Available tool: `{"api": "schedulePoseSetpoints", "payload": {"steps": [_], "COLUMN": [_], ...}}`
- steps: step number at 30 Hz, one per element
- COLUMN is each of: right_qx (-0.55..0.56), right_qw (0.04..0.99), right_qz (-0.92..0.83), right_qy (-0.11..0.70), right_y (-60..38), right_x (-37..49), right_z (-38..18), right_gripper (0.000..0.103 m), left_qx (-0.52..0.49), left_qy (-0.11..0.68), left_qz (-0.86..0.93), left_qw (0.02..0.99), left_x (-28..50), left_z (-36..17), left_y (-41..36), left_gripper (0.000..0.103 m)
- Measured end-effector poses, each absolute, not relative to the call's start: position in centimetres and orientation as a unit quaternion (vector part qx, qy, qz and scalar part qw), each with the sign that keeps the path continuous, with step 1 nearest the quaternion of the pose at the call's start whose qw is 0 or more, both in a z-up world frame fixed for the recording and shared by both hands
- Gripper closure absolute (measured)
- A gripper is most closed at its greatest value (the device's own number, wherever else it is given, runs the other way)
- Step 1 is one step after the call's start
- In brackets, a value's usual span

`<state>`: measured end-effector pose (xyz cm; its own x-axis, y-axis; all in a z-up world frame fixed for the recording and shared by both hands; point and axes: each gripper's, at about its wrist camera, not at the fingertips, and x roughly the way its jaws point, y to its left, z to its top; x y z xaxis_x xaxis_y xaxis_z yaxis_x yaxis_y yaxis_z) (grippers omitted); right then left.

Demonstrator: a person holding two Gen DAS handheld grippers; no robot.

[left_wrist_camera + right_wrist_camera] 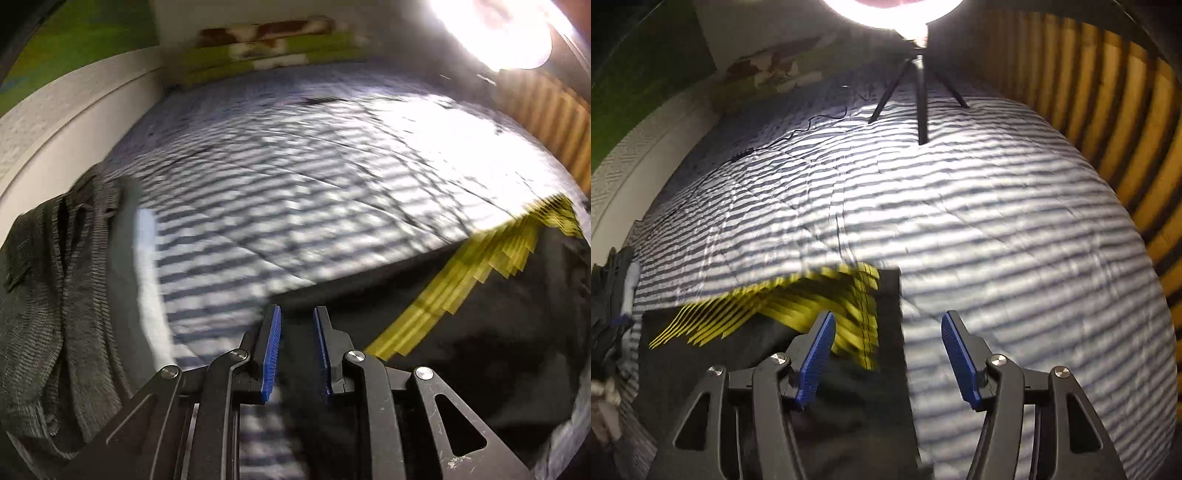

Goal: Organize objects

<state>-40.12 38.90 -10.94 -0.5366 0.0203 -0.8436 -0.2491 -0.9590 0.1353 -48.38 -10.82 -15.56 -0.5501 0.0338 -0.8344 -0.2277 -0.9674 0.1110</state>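
- Your left gripper (296, 314) has its blue pads (271, 354) a narrow gap apart; black cloth fills the gap, but you cannot tell whether the pads are pinching it.
- Your right gripper (888, 319) is spread wide and holds nothing; its left pad sits over the black garment, its right pad over bare bedspread.
- The black garment with yellow stripes (768, 354) lies flat on the striped bedspread (997, 240), directly under and ahead of both grippers. In the left wrist view it (480, 325) fills the lower right, its straight edge running across just beyond the fingertips.
- A grey knitted garment (48, 295) lies crumpled at the bedspread's left edge, beside the white wall, well apart from the black one. The right wrist view shows dark clothing (609, 314) at that same left edge.
- Farther off, a thin black cable (798, 129) trails across the bedspread toward a tripod (919, 99) standing on it, topped by a glaring lamp (894, 11).
- Folded green-and-brown bedding (266, 44) lies at the far end.
- Orange slats (1126, 147) line the right.
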Motion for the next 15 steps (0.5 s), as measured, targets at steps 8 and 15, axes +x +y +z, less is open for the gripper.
{"api": "schedulePoseSetpoints", "payload": {"steps": [8, 15], "right_qx": [-0.505, -0.471], "right_qw": [0.144, 0.073], "right_qz": [0.848, 0.869], "right_qy": [0.076, 0.131], "right_y": [38.4, 35.6], "right_x": [-40.5, -29.9], "right_z": [-13.3, -9.4], "right_gripper": [0.048, 0.048], "left_qx": [-0.464, -0.468], "left_qy": [0.147, 0.119], "left_qz": [0.867, 0.859], "left_qw": [0.106, 0.171], "left_x": [-44.7, -38.5], "left_z": [-14.3, -13.3], "left_y": [-7.8, -6.0], "left_gripper": [0.072, 0.059]}}
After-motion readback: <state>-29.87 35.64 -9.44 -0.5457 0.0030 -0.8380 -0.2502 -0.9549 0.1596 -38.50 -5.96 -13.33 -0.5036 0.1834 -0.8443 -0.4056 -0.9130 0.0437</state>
